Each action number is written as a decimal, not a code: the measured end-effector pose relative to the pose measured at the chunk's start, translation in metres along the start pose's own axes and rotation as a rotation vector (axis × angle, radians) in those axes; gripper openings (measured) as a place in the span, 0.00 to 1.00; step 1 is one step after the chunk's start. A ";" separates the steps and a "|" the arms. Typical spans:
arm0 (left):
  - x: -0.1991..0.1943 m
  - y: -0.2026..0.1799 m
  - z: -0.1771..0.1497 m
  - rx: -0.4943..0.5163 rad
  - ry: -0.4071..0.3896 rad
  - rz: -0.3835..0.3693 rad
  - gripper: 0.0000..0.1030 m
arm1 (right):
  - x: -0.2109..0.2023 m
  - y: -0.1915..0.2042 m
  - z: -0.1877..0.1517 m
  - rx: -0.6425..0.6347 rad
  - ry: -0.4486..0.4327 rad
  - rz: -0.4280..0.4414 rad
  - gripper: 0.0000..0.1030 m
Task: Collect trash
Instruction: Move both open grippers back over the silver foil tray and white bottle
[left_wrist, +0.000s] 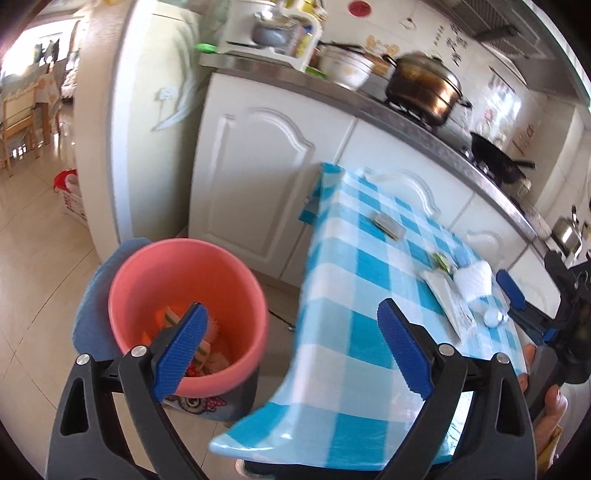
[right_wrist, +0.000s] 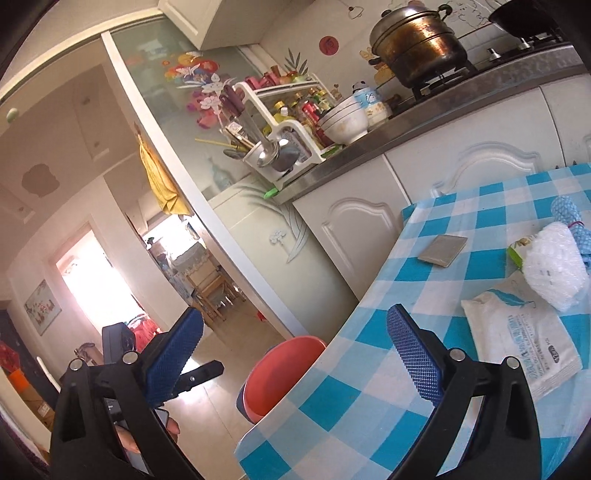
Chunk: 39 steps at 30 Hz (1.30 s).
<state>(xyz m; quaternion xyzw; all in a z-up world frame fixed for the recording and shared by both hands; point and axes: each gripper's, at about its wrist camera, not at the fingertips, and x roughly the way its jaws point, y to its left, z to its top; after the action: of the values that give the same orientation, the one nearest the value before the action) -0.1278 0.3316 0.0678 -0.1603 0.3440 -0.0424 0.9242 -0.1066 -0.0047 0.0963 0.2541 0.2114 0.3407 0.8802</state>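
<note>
A coral-pink bucket (left_wrist: 184, 280) stands on the floor left of the table, with wrappers and scraps in its bottom. My left gripper (left_wrist: 291, 332) hovers open and empty, one finger over the bucket, the other over the checked table edge. On the table lie a grey flat packet (left_wrist: 388, 225), a green wrapper (left_wrist: 443, 261), a white wipes packet (left_wrist: 445, 299) and a wad of bubble wrap (left_wrist: 476, 280). My right gripper (right_wrist: 295, 350) is open and empty above the table's near corner, short of the wipes packet (right_wrist: 524, 339) and bubble wrap (right_wrist: 554, 273). The bucket (right_wrist: 280, 369) shows below it.
The table wears a blue-and-white checked cloth (left_wrist: 354, 280) and stands close to white kitchen cabinets (left_wrist: 258, 177). A steamer pot (left_wrist: 421, 88) and wok (left_wrist: 498, 155) sit on the stove behind. A blue rag (right_wrist: 569, 218) lies at the table's far right. Tiled floor stretches left.
</note>
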 end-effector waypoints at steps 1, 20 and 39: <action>0.003 -0.010 -0.001 0.017 0.014 -0.008 0.91 | -0.007 -0.006 0.002 0.009 -0.012 -0.011 0.95; 0.054 -0.165 -0.002 0.276 0.095 -0.068 0.91 | -0.148 -0.170 0.031 0.382 -0.276 -0.204 0.95; 0.129 -0.231 0.069 0.367 0.052 -0.057 0.91 | -0.169 -0.216 0.010 0.545 -0.283 -0.470 0.95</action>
<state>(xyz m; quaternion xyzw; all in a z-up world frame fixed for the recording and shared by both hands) 0.0222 0.1079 0.1120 0.0026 0.3493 -0.1348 0.9273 -0.1094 -0.2658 0.0101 0.4680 0.2231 0.0224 0.8548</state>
